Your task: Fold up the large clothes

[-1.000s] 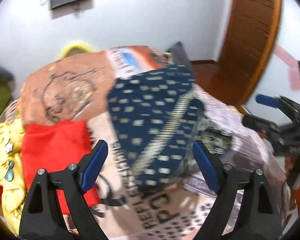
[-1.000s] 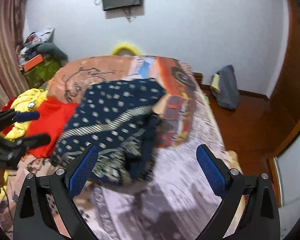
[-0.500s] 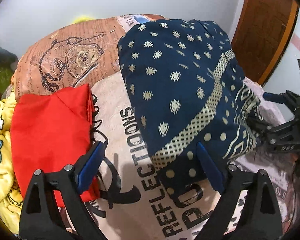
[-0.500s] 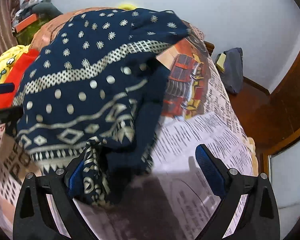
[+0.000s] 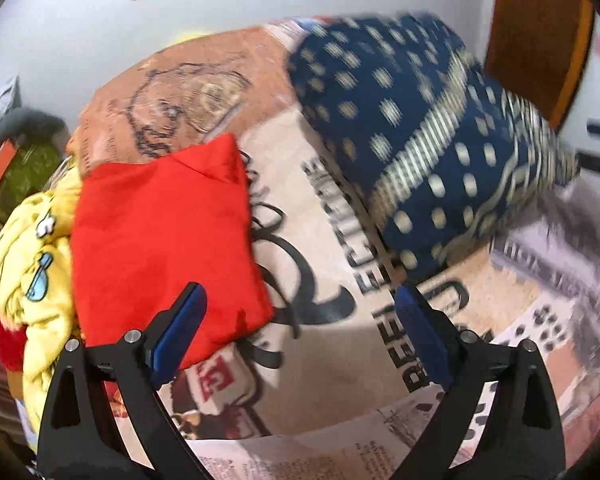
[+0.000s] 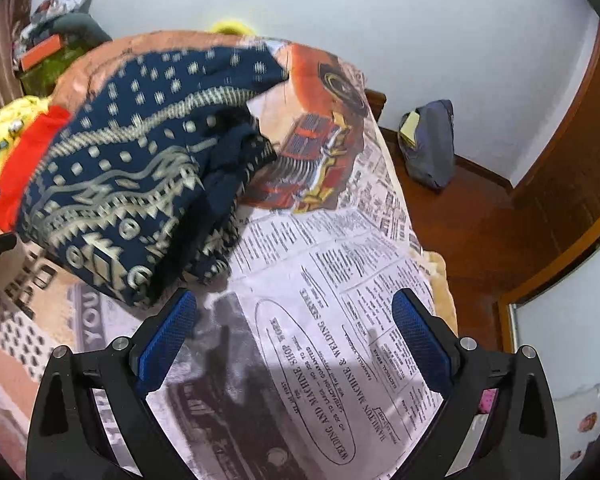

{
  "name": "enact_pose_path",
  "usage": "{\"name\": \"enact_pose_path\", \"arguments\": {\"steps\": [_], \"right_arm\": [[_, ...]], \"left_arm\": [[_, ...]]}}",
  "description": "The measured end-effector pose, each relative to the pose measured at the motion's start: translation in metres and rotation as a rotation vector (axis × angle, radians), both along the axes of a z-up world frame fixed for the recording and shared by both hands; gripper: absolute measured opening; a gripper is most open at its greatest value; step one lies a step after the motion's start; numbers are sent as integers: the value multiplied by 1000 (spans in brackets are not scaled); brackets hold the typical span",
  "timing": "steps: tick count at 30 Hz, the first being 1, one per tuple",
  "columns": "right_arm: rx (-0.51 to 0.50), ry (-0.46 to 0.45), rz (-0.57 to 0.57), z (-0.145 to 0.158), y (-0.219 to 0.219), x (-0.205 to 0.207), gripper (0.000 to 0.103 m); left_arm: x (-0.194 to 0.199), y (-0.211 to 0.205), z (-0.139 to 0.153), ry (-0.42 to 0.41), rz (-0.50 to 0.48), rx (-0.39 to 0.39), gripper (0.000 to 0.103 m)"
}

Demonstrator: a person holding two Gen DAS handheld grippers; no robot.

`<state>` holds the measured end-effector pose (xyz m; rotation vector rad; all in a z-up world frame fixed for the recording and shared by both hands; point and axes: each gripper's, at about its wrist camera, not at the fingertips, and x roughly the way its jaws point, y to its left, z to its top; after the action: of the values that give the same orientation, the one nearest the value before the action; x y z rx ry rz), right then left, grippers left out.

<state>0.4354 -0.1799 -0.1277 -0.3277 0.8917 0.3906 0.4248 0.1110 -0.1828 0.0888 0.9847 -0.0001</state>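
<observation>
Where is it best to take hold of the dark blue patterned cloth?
Probably the blue patterned cloth is best taken at its loose, crumpled near edge, coming from the open bedsheet side; the right gripper stands open there.

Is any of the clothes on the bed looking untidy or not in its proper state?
Yes. The navy garment lies in a bunched heap on the bedspread, with loose folds hanging at its right side, not flat or folded. The red cloth beside it lies flat and looks folded. The yellow cloth at the edge is crumpled too.

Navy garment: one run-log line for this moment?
navy patterned garment: bunched on bed | left gripper: open, empty | right gripper: open, empty | red garment: folded
</observation>
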Motion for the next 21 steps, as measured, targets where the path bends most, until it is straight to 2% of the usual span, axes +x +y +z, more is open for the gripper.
{"name": "enact_pose_path", "arguments": {"steps": [6,10,13,18,21], "right_arm": [[188,27,19,26,12,22,98],[310,119,40,20,25,43,98],[353,220,38,2,38,67,98],[407,366,6,-31,45,95,98],[447,452,4,-50,49,108,98]], "left_arm": [[21,21,45,-108,47,-108,95],[49,23,53,-104,38,-251,95],[71,17,46,-62,30,-339,95],[107,6,13,41,31,-454,95],[121,9,-4,76,44,-579,95]]}}
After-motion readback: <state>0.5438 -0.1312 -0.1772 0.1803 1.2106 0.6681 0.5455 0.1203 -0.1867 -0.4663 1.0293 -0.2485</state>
